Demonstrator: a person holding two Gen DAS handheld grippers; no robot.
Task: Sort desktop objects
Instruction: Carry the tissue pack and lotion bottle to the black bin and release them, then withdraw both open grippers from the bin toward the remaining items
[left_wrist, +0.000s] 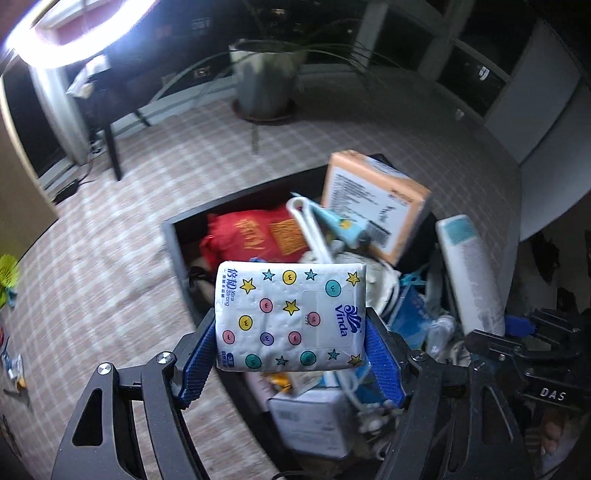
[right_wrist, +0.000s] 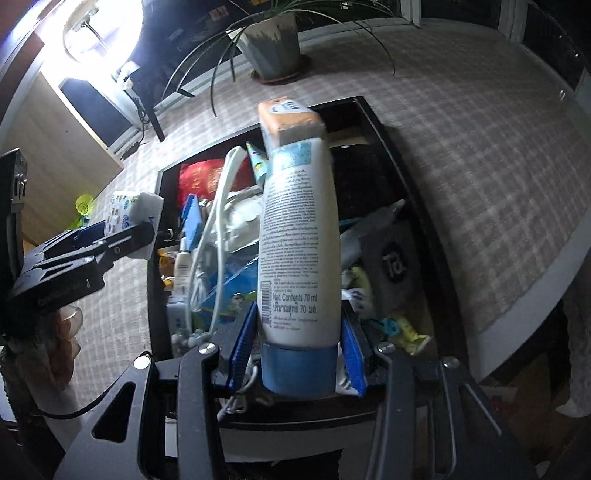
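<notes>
My left gripper (left_wrist: 291, 328) is shut on a white Vinda tissue pack (left_wrist: 290, 315) printed with stars and dots, held above the left edge of a black bin (left_wrist: 173, 236). It also shows in the right wrist view (right_wrist: 133, 210). My right gripper (right_wrist: 297, 332) is shut on a white lotion tube with a blue cap (right_wrist: 301, 258), held upright over the bin (right_wrist: 153, 266). The tube shows at the right of the left wrist view (left_wrist: 471, 273). The bin holds a red bag (left_wrist: 251, 236), an orange box (left_wrist: 373, 203), a white cable (right_wrist: 218, 229) and several other items.
The bin sits on a checked tablecloth (left_wrist: 129, 251). A potted plant (right_wrist: 271, 44) stands at the table's far side. A yellow-green object (right_wrist: 84, 205) and small items (left_wrist: 14, 365) lie on the table at the left. The table edge (right_wrist: 524, 295) is at the right.
</notes>
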